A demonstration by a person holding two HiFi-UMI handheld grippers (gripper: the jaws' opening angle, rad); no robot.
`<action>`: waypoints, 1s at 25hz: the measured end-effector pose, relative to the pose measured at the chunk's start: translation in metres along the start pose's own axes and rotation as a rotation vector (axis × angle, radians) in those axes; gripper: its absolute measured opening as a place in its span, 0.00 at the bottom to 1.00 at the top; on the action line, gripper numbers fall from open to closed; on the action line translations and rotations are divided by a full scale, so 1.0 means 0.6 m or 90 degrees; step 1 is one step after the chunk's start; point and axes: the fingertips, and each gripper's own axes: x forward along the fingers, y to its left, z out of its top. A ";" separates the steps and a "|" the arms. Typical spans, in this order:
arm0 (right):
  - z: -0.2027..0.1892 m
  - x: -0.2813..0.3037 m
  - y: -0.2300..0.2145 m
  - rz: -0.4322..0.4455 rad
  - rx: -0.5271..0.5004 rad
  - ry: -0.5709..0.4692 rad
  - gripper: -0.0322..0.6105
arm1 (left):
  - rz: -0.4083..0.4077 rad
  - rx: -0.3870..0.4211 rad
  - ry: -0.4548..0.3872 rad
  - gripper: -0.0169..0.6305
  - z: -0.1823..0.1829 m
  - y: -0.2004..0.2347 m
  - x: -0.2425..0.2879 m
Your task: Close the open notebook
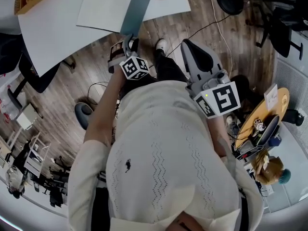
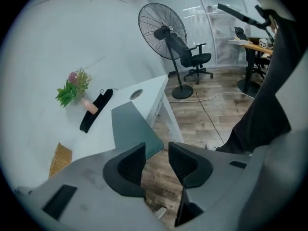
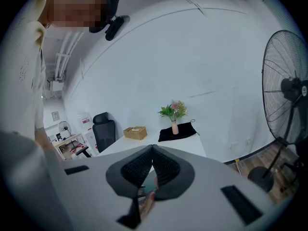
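White desk [image 1: 48, 32]: notebook [image 1: 103, 7] looks light, floppy, take its cover edge; left gripper [image 2: 156, 153] spread, right gripper [image 3: 152, 150] pressed together

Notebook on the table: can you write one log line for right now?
notebook: open, on table | left gripper: open, empty, not touching notebook | right gripper: shut, empty

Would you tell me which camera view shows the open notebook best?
The head view: the notebook lies whole on the white table, with its white page and grey-blue part both visible. The left gripper view catches only the grey-blue part, at a slant. The right gripper view does not show it clearly.
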 end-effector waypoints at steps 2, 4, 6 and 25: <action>-0.002 -0.002 -0.001 0.001 -0.004 0.004 0.05 | 0.029 0.018 0.007 0.26 0.000 0.004 0.004; -0.005 -0.004 -0.003 0.001 -0.006 0.008 0.05 | 0.060 0.047 0.013 0.26 0.001 0.006 0.010; -0.007 -0.007 -0.005 0.000 -0.009 0.011 0.05 | 0.087 0.079 0.020 0.26 0.003 0.008 0.015; -0.010 -0.010 -0.012 -0.013 -0.002 0.003 0.05 | 0.022 -0.130 0.014 0.05 0.018 0.017 0.006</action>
